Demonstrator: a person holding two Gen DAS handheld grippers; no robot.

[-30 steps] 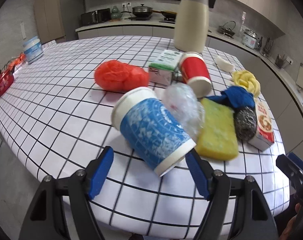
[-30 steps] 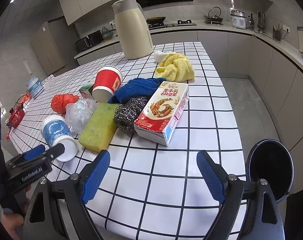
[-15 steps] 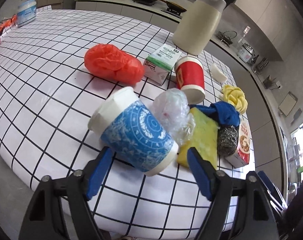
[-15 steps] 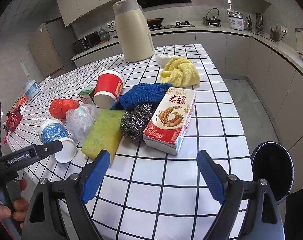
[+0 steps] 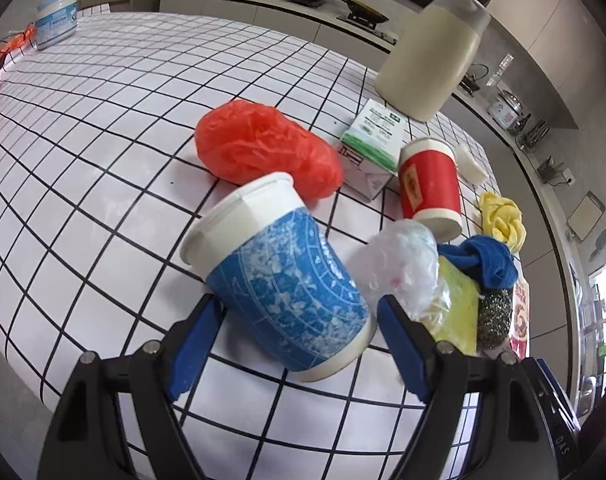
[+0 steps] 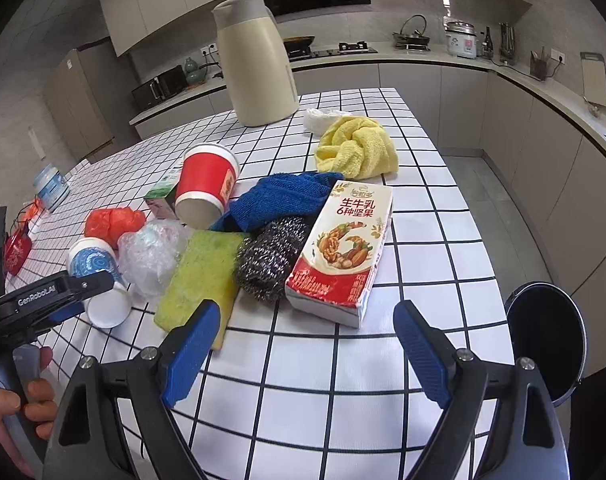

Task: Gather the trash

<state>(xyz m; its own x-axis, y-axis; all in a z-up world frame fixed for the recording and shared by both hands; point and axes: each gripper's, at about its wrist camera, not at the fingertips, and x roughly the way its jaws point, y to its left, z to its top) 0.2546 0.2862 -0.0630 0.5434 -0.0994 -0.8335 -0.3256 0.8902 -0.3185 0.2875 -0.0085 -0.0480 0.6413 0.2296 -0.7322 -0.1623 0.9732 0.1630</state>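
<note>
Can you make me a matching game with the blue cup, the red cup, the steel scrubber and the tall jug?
1 blue cup
2 red cup
3 steel scrubber
4 tall jug

A upright, far end of table
B on its side between the left gripper fingers
C against the milk carton
D tipped over beside the green box

Pairs: 1-B, 2-D, 3-C, 4-A

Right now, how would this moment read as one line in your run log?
stage: reaching for trash | left gripper: open around tipped blue cup, not gripped | right gripper: open, empty, near milk carton | bin: beside table
</note>
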